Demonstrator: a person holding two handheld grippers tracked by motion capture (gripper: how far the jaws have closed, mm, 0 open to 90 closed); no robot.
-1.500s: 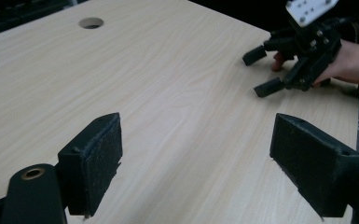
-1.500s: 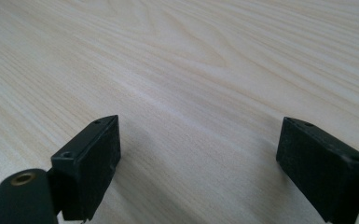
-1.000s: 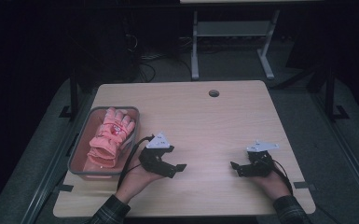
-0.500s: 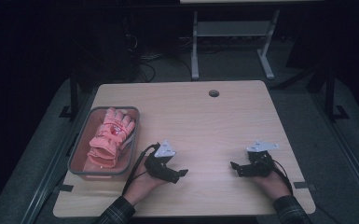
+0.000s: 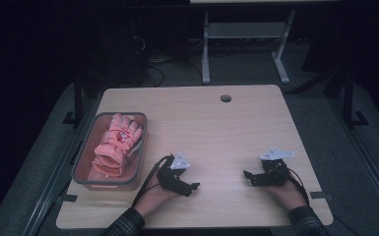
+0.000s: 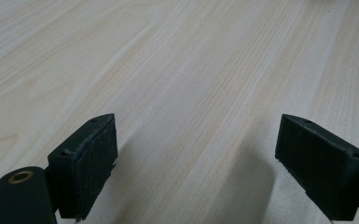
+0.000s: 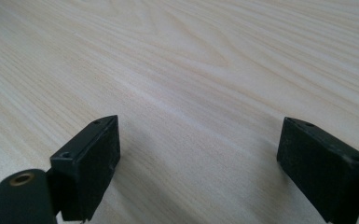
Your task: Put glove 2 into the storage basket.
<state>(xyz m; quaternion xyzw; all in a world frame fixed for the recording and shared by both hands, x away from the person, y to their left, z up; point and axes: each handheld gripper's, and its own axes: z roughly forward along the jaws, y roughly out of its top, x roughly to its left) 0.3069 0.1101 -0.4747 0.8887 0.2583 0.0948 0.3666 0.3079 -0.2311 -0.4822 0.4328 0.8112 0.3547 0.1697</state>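
Note:
A pair of pink gloves [image 5: 114,145] lies in a grey tray [image 5: 80,158] at the table's left side. My left gripper [image 5: 191,187] rests low over the bare wood just right of the tray's front corner and points right. In the left gripper view its jaws [image 6: 196,154] stand wide open with only tabletop between them. My right gripper [image 5: 249,177] sits near the front right of the table and points left. Its jaws [image 7: 198,154] are also open over bare wood, holding nothing.
The light wooden table [image 5: 216,128] has a round cable hole [image 5: 225,98] near its far edge. A white desk frame [image 5: 241,44] stands on the dark floor beyond the table. Black cables trail from both grippers toward the front edge.
My left gripper has slid a little to the right and toward the front edge, away from the tray. The right gripper has stayed in place.

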